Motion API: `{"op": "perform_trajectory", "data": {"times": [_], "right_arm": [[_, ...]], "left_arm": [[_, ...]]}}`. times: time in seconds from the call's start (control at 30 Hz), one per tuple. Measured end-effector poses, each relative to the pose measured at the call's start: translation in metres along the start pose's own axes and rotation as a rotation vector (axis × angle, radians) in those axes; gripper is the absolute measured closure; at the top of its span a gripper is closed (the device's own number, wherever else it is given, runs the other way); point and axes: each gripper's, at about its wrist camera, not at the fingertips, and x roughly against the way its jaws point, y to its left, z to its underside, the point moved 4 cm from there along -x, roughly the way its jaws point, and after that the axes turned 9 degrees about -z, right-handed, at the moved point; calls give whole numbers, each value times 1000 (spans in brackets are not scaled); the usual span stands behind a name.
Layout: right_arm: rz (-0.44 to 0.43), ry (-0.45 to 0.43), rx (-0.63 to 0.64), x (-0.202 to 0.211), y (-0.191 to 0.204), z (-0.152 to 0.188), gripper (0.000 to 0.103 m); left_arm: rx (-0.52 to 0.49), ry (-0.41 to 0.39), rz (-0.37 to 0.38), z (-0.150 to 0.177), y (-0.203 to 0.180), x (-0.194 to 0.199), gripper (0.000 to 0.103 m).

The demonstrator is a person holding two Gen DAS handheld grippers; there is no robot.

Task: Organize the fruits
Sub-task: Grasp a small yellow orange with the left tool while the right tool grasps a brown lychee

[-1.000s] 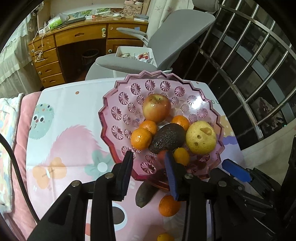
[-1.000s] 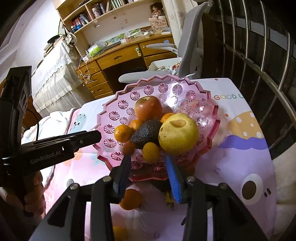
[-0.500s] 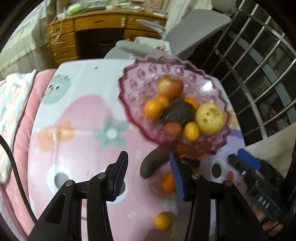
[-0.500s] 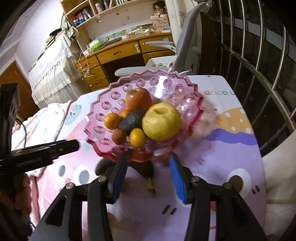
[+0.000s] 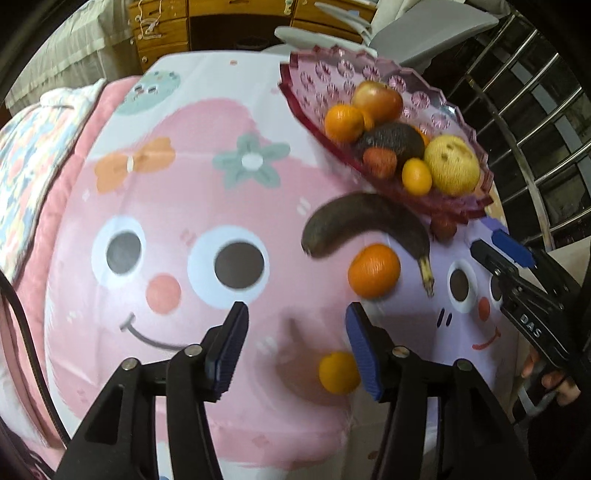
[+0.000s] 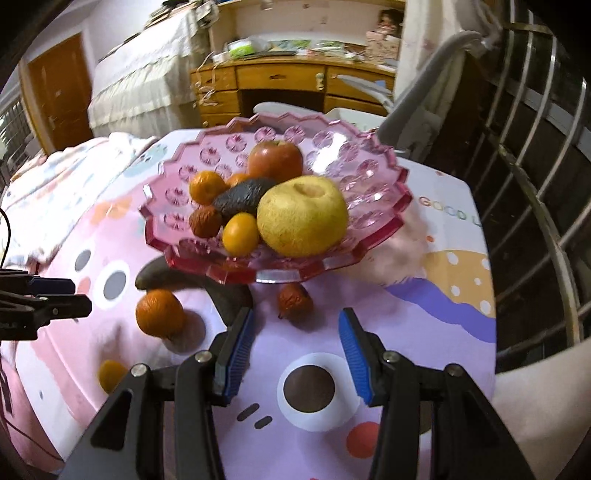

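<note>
A pink glass fruit bowl (image 5: 454,110) (image 6: 369,170) on a stem holds an apple (image 6: 275,160), a yellow pear (image 6: 303,216), an avocado (image 6: 242,197) and several small oranges. On the tablecloth in front of it lie a dark banana (image 5: 365,221), an orange (image 5: 373,271) (image 6: 159,313), a small yellow-orange fruit (image 5: 338,372) (image 6: 110,374) and a small reddish-brown fruit (image 5: 443,227) (image 6: 294,298). My left gripper (image 5: 295,347) is open and empty above the cloth. My right gripper (image 6: 295,345) is open and empty just short of the reddish-brown fruit.
The table has a pink and purple cartoon cloth (image 5: 184,206). A grey office chair (image 5: 424,26) and a wooden desk (image 6: 295,79) stand behind it. A metal railing (image 6: 535,155) runs along the right. A bed (image 6: 140,92) is at the back left.
Both grippers have pulled back and away from the bowl. The banana and the loose fruits under the bowl's edge have come into full view. Both jaws stay open.
</note>
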Motion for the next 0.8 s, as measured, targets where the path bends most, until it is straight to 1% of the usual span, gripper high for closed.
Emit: {"op": "perform_trajectory", "data": {"times": [0.1, 0.27, 0.33, 0.5, 0.57, 0.63, 0.73, 0.77, 0.8], "right_arm": [[-4, 4, 23, -10, 1, 4, 55], [-9, -19, 41, -25, 0, 6, 55], [-5, -12, 36, -30, -2, 6, 55], [-23, -3, -5, -42, -7, 5, 55], [-29, -6, -15, -44, -8, 5, 55], [-32, -3, -21, -48, -10, 5, 55], [-45, 2, -36, -52, -14, 5, 55], [-52, 1, -44, -53, -15, 6, 55], [-59, 0, -51, -54, -16, 6, 55]], "left_arm": [[9, 25, 13, 7, -6, -5, 47], [12, 96, 45, 26, -20, -16, 47], [15, 127, 58, 34, -26, -21, 47], [27, 162, 55, 41, -30, -28, 47], [28, 173, 42, 43, -31, -32, 47], [29, 183, 31, 45, -30, -34, 49], [22, 187, 27, 47, -30, -37, 55], [22, 189, 28, 48, -30, -37, 59], [22, 194, 31, 48, -31, -38, 60]]}}
